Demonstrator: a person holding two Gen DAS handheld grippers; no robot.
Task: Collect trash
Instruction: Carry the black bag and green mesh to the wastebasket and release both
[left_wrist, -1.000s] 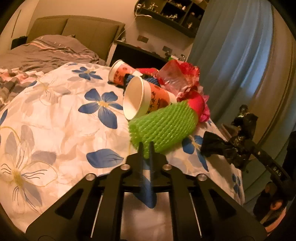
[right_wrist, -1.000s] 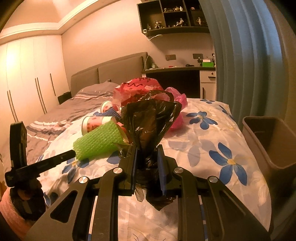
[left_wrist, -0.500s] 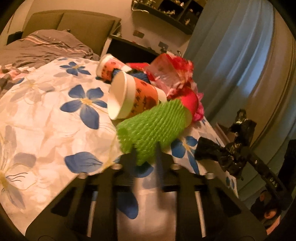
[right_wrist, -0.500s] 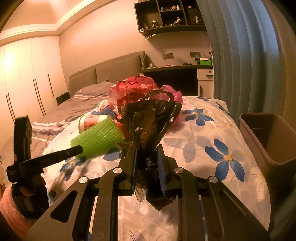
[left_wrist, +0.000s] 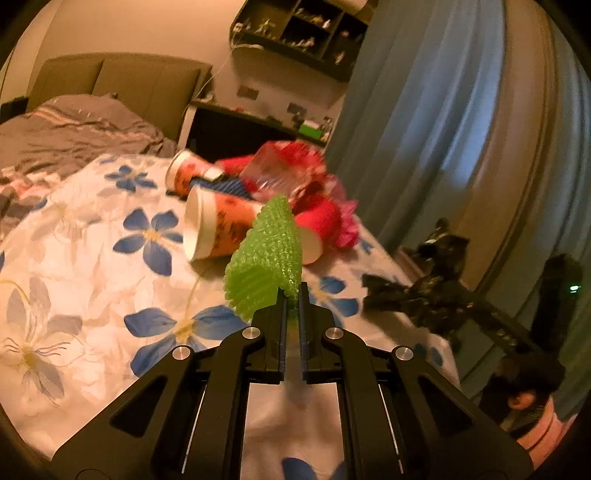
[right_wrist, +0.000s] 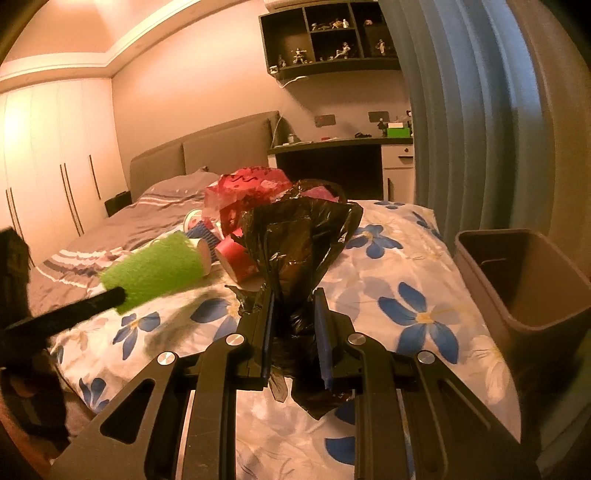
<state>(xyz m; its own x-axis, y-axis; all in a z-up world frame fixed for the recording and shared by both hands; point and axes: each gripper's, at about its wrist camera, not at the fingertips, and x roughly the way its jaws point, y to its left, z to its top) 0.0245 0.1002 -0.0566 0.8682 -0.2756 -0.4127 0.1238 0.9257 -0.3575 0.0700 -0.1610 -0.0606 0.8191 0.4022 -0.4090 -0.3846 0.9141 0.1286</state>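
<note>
Green foam net (left_wrist: 266, 266) pinched in left gripper (left_wrist: 292, 291); right gripper (right_wrist: 293, 295) clamps black bag (right_wrist: 295, 236); cups (left_wrist: 218, 229) behind.

a bed under a white quilt printed with blue flowers (right_wrist: 406, 258) fills the warm-lit room, a grey striped blanket (right_wrist: 155, 218) lying near its padded grey-brown headboard (right_wrist: 221, 147). tall white wardrobe doors (right_wrist: 48, 158) line one wall. blue pleated curtains (right_wrist: 472, 110) hang beside a dark wall shelf of small figurines (right_wrist: 325, 33) above a dark desk (right_wrist: 332, 162).
</note>
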